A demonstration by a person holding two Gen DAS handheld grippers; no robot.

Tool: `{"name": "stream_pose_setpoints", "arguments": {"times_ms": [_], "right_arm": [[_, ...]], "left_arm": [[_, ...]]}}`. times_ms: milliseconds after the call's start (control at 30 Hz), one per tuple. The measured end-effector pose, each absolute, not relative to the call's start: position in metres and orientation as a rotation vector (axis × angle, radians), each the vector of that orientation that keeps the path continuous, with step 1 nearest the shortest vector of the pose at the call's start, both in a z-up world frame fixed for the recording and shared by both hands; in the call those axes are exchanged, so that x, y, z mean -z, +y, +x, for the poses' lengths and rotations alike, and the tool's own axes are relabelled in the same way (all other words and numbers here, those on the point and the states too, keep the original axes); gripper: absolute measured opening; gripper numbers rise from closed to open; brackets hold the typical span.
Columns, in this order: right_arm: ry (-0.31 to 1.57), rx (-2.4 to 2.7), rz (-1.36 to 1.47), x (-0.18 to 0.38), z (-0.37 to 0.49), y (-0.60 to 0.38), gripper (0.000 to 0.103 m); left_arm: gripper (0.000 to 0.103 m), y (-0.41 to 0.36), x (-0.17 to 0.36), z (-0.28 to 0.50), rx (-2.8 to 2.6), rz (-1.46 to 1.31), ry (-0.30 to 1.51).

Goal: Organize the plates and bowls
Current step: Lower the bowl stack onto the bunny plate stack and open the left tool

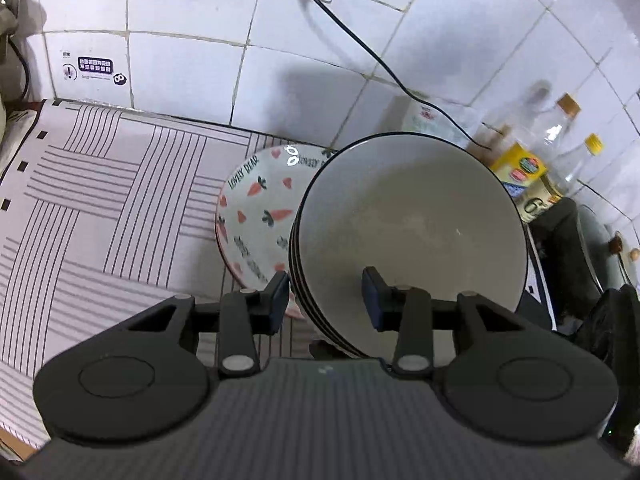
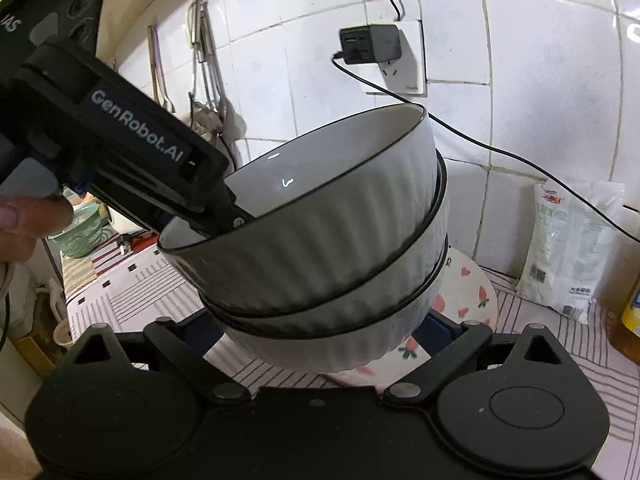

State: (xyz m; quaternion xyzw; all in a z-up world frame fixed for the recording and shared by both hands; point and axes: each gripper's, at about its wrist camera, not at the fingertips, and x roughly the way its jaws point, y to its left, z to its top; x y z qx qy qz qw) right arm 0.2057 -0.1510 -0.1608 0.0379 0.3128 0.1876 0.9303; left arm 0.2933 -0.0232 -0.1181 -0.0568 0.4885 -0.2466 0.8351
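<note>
Clutter rings my workspace: a black cable drops from the wall charger across white tiles, oil bottles crowd the right edge, a white bag leans against the wall, and utensils hang at upper left. A striped mat covers the counter.

The stack of grey ribbed bowls, three with dark rims nested together, sits tilted and raised above the mat; I see nothing inside the top one. Just behind and beneath it lies a carrot-print plate lettered "LOVELY BEAR", also bare.

My left gripper pinches the stack's near rim, one finger inside the top bowl and one outside. My right gripper straddles the bottom of the stack; the bowls hide its fingers, so I cannot tell whether it clamps.
</note>
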Motion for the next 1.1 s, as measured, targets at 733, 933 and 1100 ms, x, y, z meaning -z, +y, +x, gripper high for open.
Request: {"name": "stream_pose_setpoints", "arguments": {"times_ms": [733, 933, 1100], "right_arm": [[0.715, -0.392, 0.061, 0.212, 0.272, -0.169, 0.100], [0.743, -0.385, 0.030, 0.218, 0.276, -0.165, 0.100], [0.742, -0.393, 0.023, 0.224, 0.273, -0.163, 0.100]], "left_arm": [[0.038, -0.033, 0.182, 0.343, 0.492, -0.068, 1.029], [0.038, -0.027, 0.193, 0.340, 0.481, -0.067, 1.042], [0.038, -0.030, 0.194, 0.335, 0.474, -0.030, 1.025]]}}
